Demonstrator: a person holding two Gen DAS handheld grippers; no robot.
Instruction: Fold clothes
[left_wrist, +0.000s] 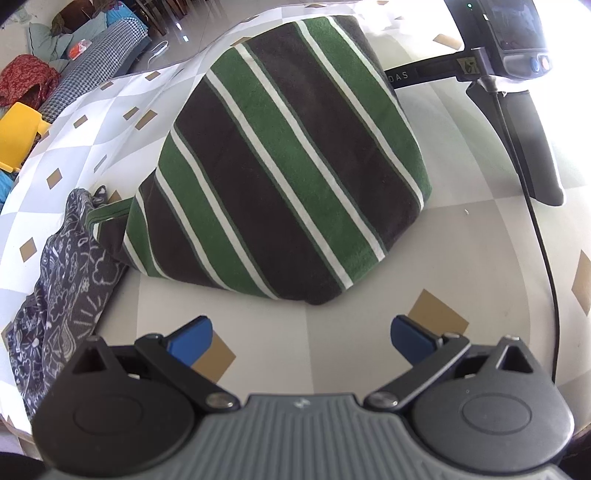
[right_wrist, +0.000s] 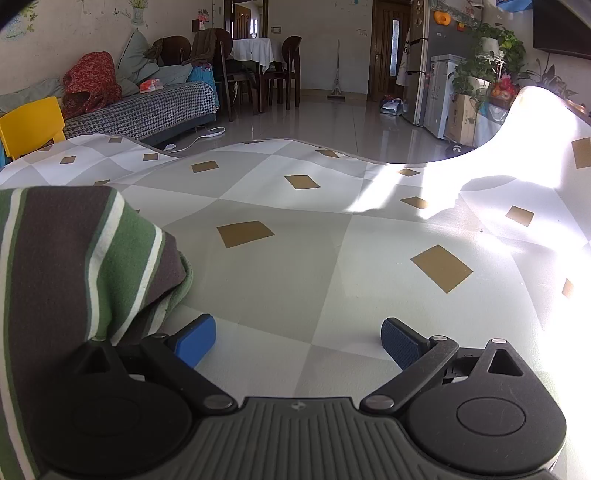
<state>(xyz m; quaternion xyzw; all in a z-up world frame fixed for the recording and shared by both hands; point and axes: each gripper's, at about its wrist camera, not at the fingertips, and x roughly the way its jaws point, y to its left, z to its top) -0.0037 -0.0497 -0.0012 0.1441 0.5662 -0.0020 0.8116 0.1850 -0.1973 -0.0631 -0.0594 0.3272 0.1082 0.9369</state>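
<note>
On my left wrist view, the left gripper (left_wrist: 301, 341) sits nearest the lens with its blue-padded fingers (left_wrist: 190, 341) spread wide and nothing between them, held low over the checked table covering (left_wrist: 461, 251); just ahead of the fingertips, apart from them, lies the striped garment (left_wrist: 291, 173), folded into a compact block of dark brown, green and white bands, resting flat on the covering; a green-edged piece of it juts out at its left side; beside that, touching or nearly touching, I note a crumpled dark patterned garment (left_wrist: 62, 295) with pale doodle print, lying toward the table's left edge; to the right, a black cable (left_wrist: 543, 266) runs up to the other handheld unit (left_wrist: 517, 40), which stands beyond the striped garment's far right corner; past the table edge I see a houndstooth sofa (left_wrist: 99, 62) and a yellow chair (left_wrist: 20, 129). On my right wrist view, the right gripper (right_wrist: 299, 341) likewise has its fingers (right_wrist: 195, 339) parted and empty, close above the covering; the striped garment fills the near left of that view, its folded edge just beside the left-hand finger, and I cannot tell whether cloth and finger touch; ahead, the covering stretches bare into strong sunlight on the right; farther off stand the sofa, a dining table with dark chairs (right_wrist: 255, 70), and potted plants (right_wrist: 487, 59) at the far right.
</note>
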